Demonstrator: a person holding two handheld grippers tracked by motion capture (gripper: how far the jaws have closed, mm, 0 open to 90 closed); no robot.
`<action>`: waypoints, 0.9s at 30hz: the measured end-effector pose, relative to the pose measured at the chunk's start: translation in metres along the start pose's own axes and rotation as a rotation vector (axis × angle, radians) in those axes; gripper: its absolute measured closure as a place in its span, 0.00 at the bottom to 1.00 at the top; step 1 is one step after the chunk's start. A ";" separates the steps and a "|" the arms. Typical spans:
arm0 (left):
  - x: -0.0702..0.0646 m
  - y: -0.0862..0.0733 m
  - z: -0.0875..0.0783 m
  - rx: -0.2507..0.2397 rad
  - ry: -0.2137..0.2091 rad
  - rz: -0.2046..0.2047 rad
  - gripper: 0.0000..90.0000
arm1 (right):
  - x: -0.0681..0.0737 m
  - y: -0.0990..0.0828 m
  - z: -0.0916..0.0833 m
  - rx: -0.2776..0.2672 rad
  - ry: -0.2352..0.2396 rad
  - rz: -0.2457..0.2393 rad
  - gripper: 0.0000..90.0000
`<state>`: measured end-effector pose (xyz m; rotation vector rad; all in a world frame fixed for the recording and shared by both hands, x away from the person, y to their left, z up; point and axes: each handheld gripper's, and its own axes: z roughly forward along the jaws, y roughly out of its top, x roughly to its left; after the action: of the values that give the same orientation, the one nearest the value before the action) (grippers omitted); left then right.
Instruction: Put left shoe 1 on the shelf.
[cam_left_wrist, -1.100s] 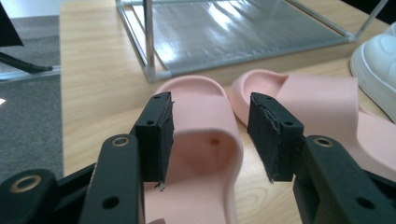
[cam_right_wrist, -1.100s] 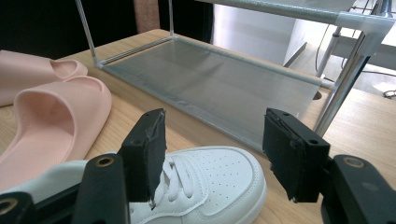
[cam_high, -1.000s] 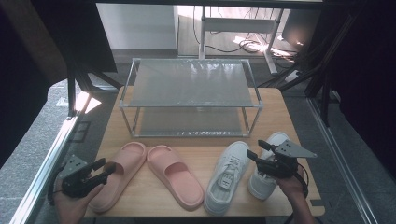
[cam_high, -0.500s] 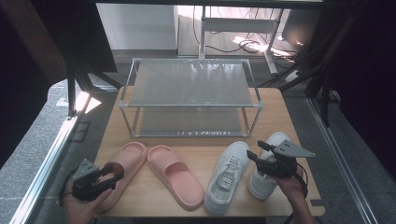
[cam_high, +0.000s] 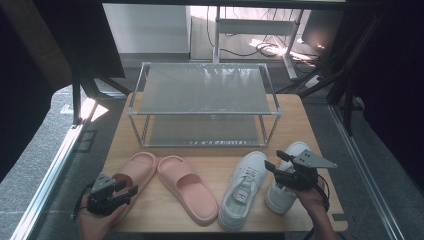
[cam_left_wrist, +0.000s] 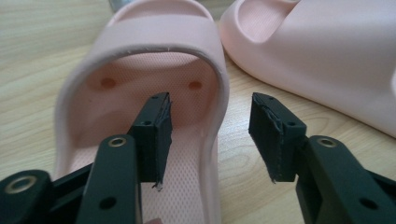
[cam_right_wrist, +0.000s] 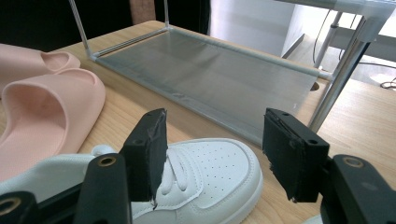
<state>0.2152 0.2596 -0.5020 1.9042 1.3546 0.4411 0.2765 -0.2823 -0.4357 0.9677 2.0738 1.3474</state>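
Straddling the right-hand wall of the left pink slipper (cam_left_wrist: 140, 116), our left gripper (cam_left_wrist: 210, 133) has one jaw inside the heel cup and the other outside over the wood; the jaws have just been closing a little, yet they stand well apart and neither pad presses the rim. From above, that slipper (cam_high: 134, 172) lies at about eight o'clock on the wooden table (cam_high: 165, 210), heel toward us, and the left gripper (cam_high: 125, 192) sits at the slipper's six o'clock in our left hand (cam_high: 95, 217).

Just beside it, at its three o'clock, lies the second pink slipper (cam_high: 187, 187), angled with its heel toward five o'clock; the left gripper view shows its side (cam_left_wrist: 322, 51) close to the first slipper's toe.

Farther toward three o'clock come the two white sneakers. Our right gripper (cam_high: 277, 167) hovers over the gap between the left sneaker (cam_high: 245, 187) and the right sneaker (cam_high: 287, 192), its jaws spread wide with nothing between the pads. In the right gripper view those jaws (cam_right_wrist: 212, 154) frame the laced toe of a white sneaker (cam_right_wrist: 205, 179) below them, not touching it.

At twelve o'clock, at the back of the table, stands the two-tier metal shoe rack (cam_high: 202, 87), both shelves bare.
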 end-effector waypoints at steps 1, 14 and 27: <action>-0.001 0.001 0.002 0.004 0.006 0.006 0.57 | 0.000 0.000 0.000 0.000 0.000 0.000 0.46; -0.006 0.012 0.030 0.084 0.032 0.068 0.91 | -0.001 0.000 -0.001 -0.001 -0.006 0.001 0.46; -0.021 0.055 0.013 0.013 0.015 0.121 0.93 | -0.001 0.000 0.000 -0.001 -0.005 0.002 0.46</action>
<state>0.2517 0.2264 -0.4669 2.0043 1.2591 0.5082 0.2772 -0.2833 -0.4360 0.9725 2.0691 1.3457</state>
